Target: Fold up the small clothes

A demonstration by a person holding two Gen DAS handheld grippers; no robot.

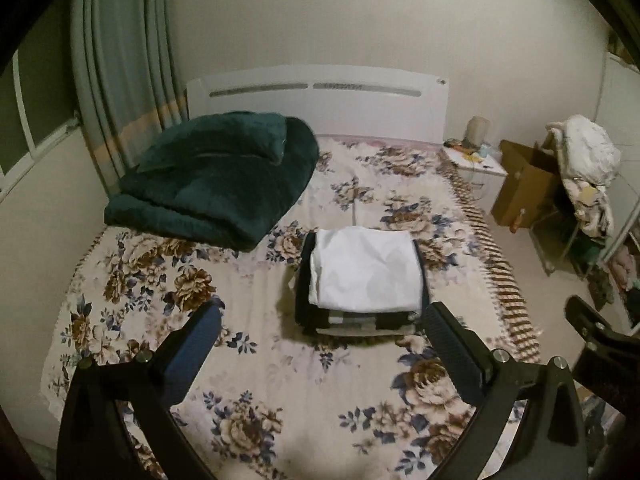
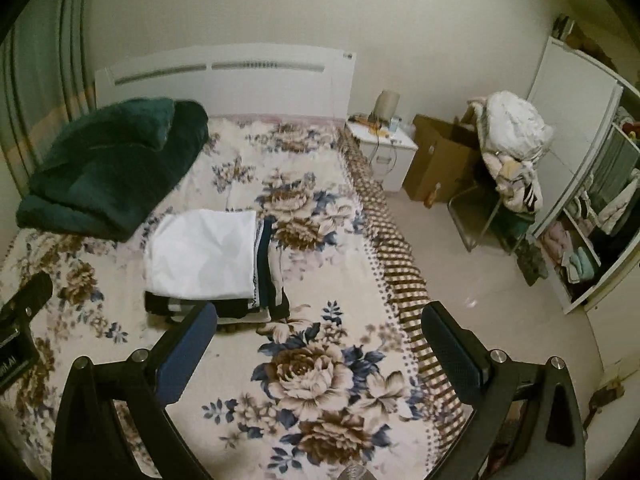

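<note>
A stack of folded clothes lies on the floral bed [image 1: 256,392], with a white folded garment [image 1: 368,272] on top of dark and striped ones [image 1: 352,322]. The white garment also shows in the right wrist view [image 2: 204,258], left of centre, over the dark pieces [image 2: 268,280]. My left gripper [image 1: 322,340] is open and empty, held above the bed just in front of the stack. My right gripper [image 2: 320,338] is open and empty, above the bed's right side, to the right of the stack. Its body shows at the right edge of the left wrist view [image 1: 592,332].
A folded dark green blanket [image 1: 216,176] lies at the bed's far left by the white headboard [image 1: 320,96]. Right of the bed stand a white nightstand [image 2: 384,148], a cardboard box [image 2: 436,160], a chair piled with laundry [image 2: 512,152] and an open wardrobe [image 2: 588,216].
</note>
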